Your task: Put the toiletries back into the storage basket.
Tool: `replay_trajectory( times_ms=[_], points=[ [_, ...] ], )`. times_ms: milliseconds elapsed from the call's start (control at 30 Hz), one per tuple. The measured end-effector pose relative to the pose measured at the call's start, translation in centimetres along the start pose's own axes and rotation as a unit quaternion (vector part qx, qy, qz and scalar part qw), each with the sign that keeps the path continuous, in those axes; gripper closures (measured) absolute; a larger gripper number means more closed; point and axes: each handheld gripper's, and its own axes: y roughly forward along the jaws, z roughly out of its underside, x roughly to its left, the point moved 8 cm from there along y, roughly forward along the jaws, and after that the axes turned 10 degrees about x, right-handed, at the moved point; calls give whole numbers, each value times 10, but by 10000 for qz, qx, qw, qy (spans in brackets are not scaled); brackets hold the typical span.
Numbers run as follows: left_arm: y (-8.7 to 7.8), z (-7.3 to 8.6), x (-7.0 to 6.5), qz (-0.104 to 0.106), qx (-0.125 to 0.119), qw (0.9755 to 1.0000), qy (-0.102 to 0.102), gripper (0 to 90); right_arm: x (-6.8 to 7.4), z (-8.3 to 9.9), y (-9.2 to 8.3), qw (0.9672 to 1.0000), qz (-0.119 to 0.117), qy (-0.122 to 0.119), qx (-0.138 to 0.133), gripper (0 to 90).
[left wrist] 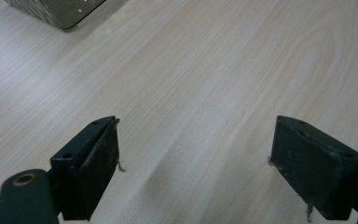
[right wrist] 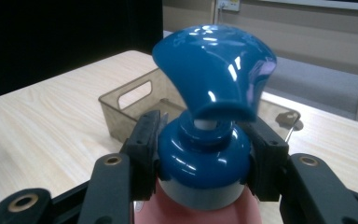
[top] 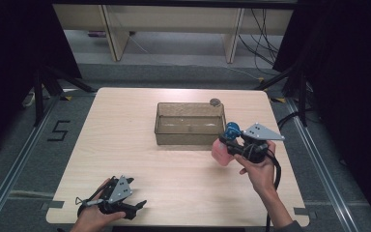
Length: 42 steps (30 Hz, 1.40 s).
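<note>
- The right gripper [right wrist: 200, 158] has its jaws clamped on the blue collar of a pink pump bottle [top: 221, 149], just under the pump head [right wrist: 214, 70].
- The bottle hangs just off the near right corner of the translucent brown bin [top: 189, 123], not yet inside; placing it there seems to be what remains.
- The left gripper [left wrist: 196, 158] rests with jaws wide apart over the bare bench [top: 125, 145].

The left tongs [left wrist: 196, 163] are wide open over the pale wooden worktop [left wrist: 205, 79], with nothing between them. A corner of a see-through box [left wrist: 58, 11] sits far off at the top.
</note>
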Motion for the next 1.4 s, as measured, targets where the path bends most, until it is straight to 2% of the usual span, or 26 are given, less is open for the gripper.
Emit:
replay_trajectory(
  times_ms=[33,67,133,167,267,300,333,467,500,567,633,700,767,800,833,867,933,967,1033,1067,1167,1200,1233,1267,1300,1400],
  points=[
    [0,0,1,-15,-2,10000,-1,149,-1,-2,0,10000,-16,10,3,535],
    [1,-2,0,14,-135,9999,-69,149,-1,-4,0,10000,-28,47,19,536],
    [0,0,0,-10,-6,10000,-4,149,-3,-9,2,10000,-25,52,-15,536],
    [0,0,0,-9,-11,10000,-8,149,-4,-12,3,9999,-86,39,-48,536],
    [1,-2,-1,34,-134,9999,-89,149,-7,-17,4,10000,-26,-25,1,536],
    [1,-1,0,-14,-40,10000,-22,149,-6,-19,5,10000,-67,17,-25,536],
    [0,0,1,-37,-25,10000,-8,149,-8,-20,5,10000,-4,25,-2,536],
    [1,-2,0,-2,-121,9999,-71,149,-10,-28,6,10000,-5,15,-4,536],
    [-1,0,0,20,12,10000,32,149,-12,-31,7,10000,6,-67,-51,536],
    [0,0,1,-6,-4,10000,-5,149,-11,-34,8,10000,-10,44,-3,536],
    [1,-2,0,7,-109,9999,-57,149,-11,-39,9,10000,-44,-1,-29,536],
    [0,-1,0,9,-21,10000,26,149,-11,-43,10,10000,-59,-12,1,536],
    [-1,-1,0,2,-18,10000,-6,149,-11,-48,12,10000,-77,-34,-52,536],
    [1,-2,0,2,-111,9999,-83,149,-13,-51,12,9999,22,-111,-61,536],
    [1,-3,0,17,-140,9999,-77,149,-10,-52,12,10000,-58,-48,-24,536],
    [-1,0,0,-1,1,10000,21,149,-12,-55,13,9999,-5,-137,-60,536],
    [-1,-1,0,-14,-20,10000,-9,149,-9,-58,15,9999,-103,-66,-68,536],
    [-1,-1,1,-17,-25,10000,-6,149,-9,-59,14,10000,-63,-21,-26,536],
    [-1,-1,1,-22,-13,10000,1,149,-9,-64,16,9999,-60,-103,-69,536],
    [-1,-1,1,-27,-12,10000,17,149,-7,-65,17,9999,-107,-17,-33,536],
    [-1,-1,1,5,-18,10000,21,149,-8,-71,20,9999,-84,-11,-75,536],
    [0,-2,0,8,-91,10000,-34,149,-7,-73,22,9998,-158,58,-95,536],
    [0,-2,0,9,-85,10000,-35,149,-9,-75,22,9999,-94,-24,-77,536],
    [-1,-1,1,-8,-11,10000,21,149,-8,-77,24,9999,-104,-3,-128,536],
    [-1,-1,1,-24,-17,10000,15,149,-8,-78,26,9999,-121,49,-111,536],
    [-1,-2,0,28,-66,10000,-20,149,-7,-81,31,9999,-127,1,-78,536]
  ],
)
